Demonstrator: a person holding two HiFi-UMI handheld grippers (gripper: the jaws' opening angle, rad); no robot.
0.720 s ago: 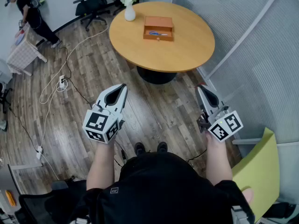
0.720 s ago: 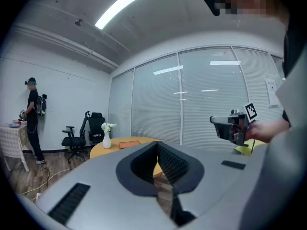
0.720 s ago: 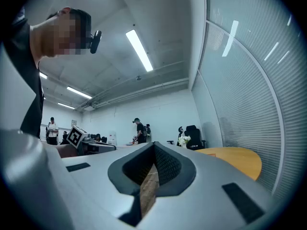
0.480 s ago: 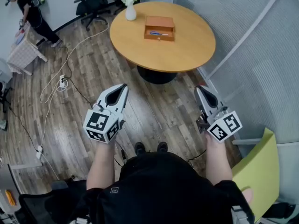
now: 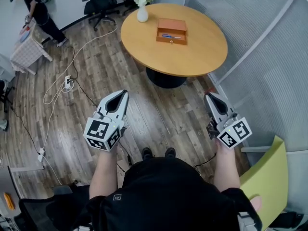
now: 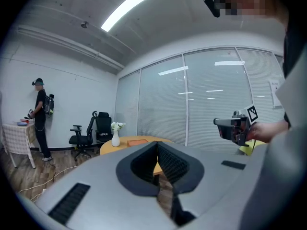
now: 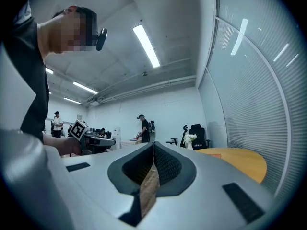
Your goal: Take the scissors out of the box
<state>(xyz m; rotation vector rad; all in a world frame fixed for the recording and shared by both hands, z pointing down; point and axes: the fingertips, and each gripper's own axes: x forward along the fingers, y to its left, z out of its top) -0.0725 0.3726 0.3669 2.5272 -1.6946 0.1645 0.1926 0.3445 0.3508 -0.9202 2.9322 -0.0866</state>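
Practically nothing changes: the left hand-held gripper (image 5: 124,94) and the right hand-held gripper (image 5: 209,96) stay closed and empty, far from the box (image 5: 172,31), so the approach remains.

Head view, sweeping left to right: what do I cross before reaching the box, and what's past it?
Standing person → power strip → left gripper → vase of flowers → box → right gripper.

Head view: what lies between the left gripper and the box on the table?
Only wooden floor, then bare tabletop, separate the left gripper from the box; the head view shows this.
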